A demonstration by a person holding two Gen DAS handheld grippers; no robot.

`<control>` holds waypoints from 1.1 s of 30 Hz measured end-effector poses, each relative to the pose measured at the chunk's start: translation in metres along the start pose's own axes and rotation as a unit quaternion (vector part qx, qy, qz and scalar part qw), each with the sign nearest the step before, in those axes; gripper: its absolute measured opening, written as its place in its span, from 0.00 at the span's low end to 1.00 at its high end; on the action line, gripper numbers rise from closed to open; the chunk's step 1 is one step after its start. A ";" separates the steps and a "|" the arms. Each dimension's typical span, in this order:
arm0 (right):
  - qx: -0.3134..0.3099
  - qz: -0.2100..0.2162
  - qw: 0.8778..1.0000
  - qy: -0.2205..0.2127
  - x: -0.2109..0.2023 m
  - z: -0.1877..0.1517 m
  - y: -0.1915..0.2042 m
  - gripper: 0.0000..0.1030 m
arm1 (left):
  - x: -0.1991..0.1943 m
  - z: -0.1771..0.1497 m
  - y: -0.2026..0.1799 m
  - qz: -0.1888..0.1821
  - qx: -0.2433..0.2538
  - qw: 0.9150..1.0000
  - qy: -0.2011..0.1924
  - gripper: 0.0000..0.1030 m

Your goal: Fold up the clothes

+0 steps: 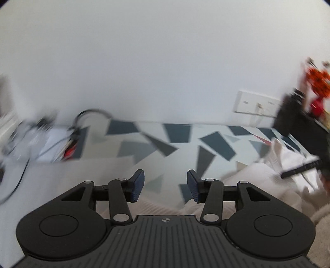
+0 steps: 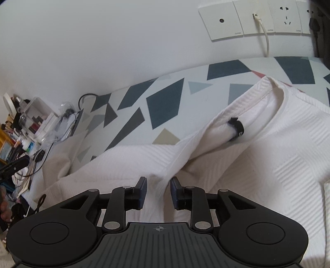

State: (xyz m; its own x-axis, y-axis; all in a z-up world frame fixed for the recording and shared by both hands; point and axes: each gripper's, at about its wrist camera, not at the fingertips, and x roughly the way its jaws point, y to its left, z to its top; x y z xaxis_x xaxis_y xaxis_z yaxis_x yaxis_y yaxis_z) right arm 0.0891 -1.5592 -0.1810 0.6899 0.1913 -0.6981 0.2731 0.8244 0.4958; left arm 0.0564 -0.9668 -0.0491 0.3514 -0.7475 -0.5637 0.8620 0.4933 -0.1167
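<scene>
Two claws are seen, one in each wrist view, each built of black arms with two blue ribbed pads. On the left claw (image 1: 165, 186) the pads are spread wide apart and nothing is held between them; it is raised over the patterned tabletop (image 1: 177, 132). On the right claw (image 2: 158, 192) the fingers are set closer together but a gap is kept, and a raised fold of the white garment (image 2: 268, 160) is seen running up between them; whether the fabric is touched by the pads cannot be told.

One garment is counted. It is made of white cloth with a woven herringbone-like rib, is spread in loose folds over the tabletop, and its stitched neckline with a small black tag (image 2: 236, 128) is turned toward the wall. In the left wrist view the same cloth is glimpsed blurred at the lower right.

The tabletop is covered in a white sheet printed with angular shapes in dark blue, grey and tan. Four white square wall plates (image 2: 259, 18) are counted in the right wrist view, with one pale cable (image 2: 266, 37) plugged into the second. A clutter of small items (image 2: 26, 127) and one clear plastic box are seen at the far left end.
</scene>
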 end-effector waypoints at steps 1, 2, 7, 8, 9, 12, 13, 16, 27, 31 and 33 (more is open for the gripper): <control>0.003 0.000 1.000 0.001 0.001 0.000 0.000 0.23 | 0.005 0.002 -0.005 -0.017 0.013 1.000 0.002 0.46; 0.005 0.000 1.000 0.002 0.003 0.000 0.000 0.23 | 0.012 0.002 -0.008 -0.039 0.023 0.999 0.010 0.47; 0.001 -0.009 1.000 0.008 0.011 -0.001 -0.001 0.23 | 0.049 -0.012 -0.023 -0.103 0.077 0.989 0.072 0.50; 0.000 -0.010 1.000 0.008 0.012 -0.001 -0.001 0.23 | 0.052 -0.017 -0.025 -0.110 0.085 0.987 0.079 0.50; 0.000 -0.009 1.000 0.009 0.013 -0.001 -0.001 0.21 | 0.056 -0.021 -0.026 -0.116 0.093 0.985 0.085 0.50; -0.005 -0.005 1.000 0.014 0.015 -0.001 0.001 0.14 | 0.062 -0.032 -0.032 -0.124 0.119 0.980 0.102 0.50; -0.008 -0.006 1.000 0.014 0.015 -0.001 0.001 0.13 | 0.061 -0.035 -0.032 -0.124 0.119 0.979 0.105 0.50; -0.007 -0.006 1.000 0.015 0.016 0.001 -0.001 0.12 | 0.061 -0.039 -0.027 -0.131 0.105 0.980 0.110 0.50; -0.001 -0.005 1.000 0.018 0.018 0.002 -0.004 0.12 | 0.062 -0.040 -0.034 -0.141 0.127 0.976 0.108 0.39; 0.000 -0.004 1.000 0.019 0.019 0.002 -0.005 0.12 | 0.062 -0.038 -0.033 -0.134 0.119 0.979 0.096 0.39; 0.001 -0.005 1.000 0.019 0.019 0.002 -0.005 0.12 | 0.063 -0.038 -0.034 -0.135 0.126 0.978 0.100 0.39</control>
State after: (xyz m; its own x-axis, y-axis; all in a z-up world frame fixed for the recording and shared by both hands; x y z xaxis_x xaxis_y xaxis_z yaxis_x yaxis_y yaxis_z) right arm 0.1021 -1.5604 -0.1962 0.6617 0.2034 -0.7217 0.2814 0.8248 0.4905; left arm 0.0348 -1.0137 -0.1120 0.0424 -0.7214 -0.6912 0.9849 0.1462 -0.0922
